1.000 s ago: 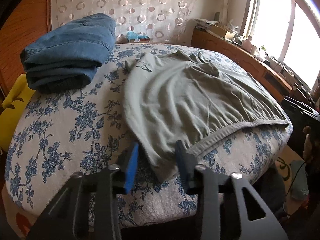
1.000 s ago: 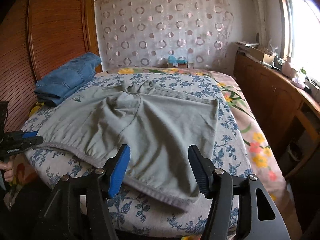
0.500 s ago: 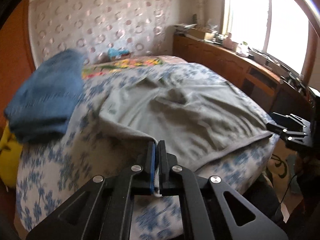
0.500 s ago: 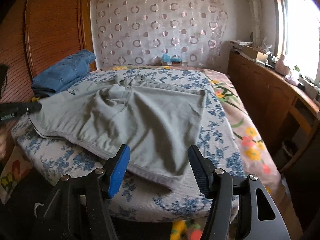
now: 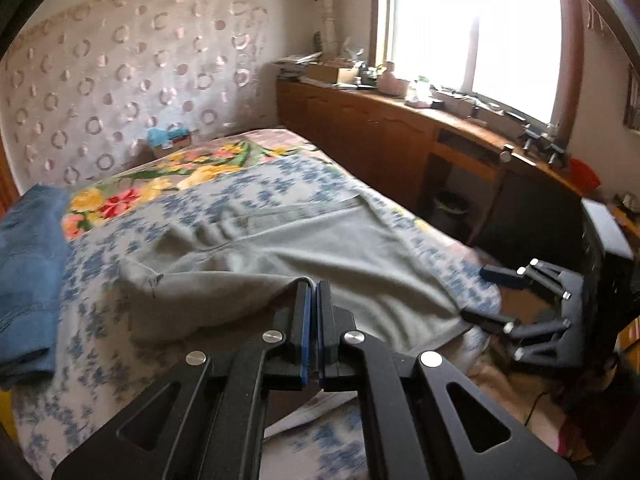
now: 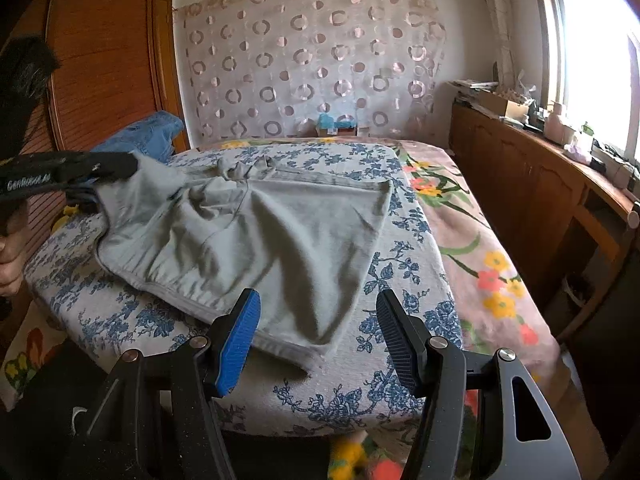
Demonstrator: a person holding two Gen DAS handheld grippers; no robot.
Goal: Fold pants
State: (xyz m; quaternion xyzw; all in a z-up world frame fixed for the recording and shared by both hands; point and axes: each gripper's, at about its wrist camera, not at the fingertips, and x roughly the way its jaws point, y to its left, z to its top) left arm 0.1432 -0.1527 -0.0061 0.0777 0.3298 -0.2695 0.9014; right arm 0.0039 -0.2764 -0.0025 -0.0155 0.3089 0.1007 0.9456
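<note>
Grey pants (image 6: 280, 232) lie spread on the bed, waistband toward the near edge. My left gripper (image 5: 314, 286) is shut on the waistband's left corner and holds it raised, so the cloth hangs up off the cover. In the right wrist view the left gripper (image 6: 120, 168) shows at the left, with the grey cloth (image 5: 320, 248) trailing from it. My right gripper (image 6: 318, 308) stands open just above the waistband's right corner, with nothing pressed between its pads. In the left wrist view the right gripper (image 5: 476, 294) sits at the bed's near right edge.
Folded blue jeans (image 6: 144, 140) rest at the bed's far left. The bed carries a blue floral cover (image 6: 360, 392) over a pink flowered blanket (image 6: 480, 240). A wooden cabinet (image 6: 540, 184) runs along the right, a wardrobe (image 6: 100, 60) stands at the left. A person's hand (image 6: 10, 256) holds the left gripper.
The left gripper closed on the pants' left waistband corner, then rose and swung right over the bed, lifting the cloth. The right gripper stayed open and almost still.
</note>
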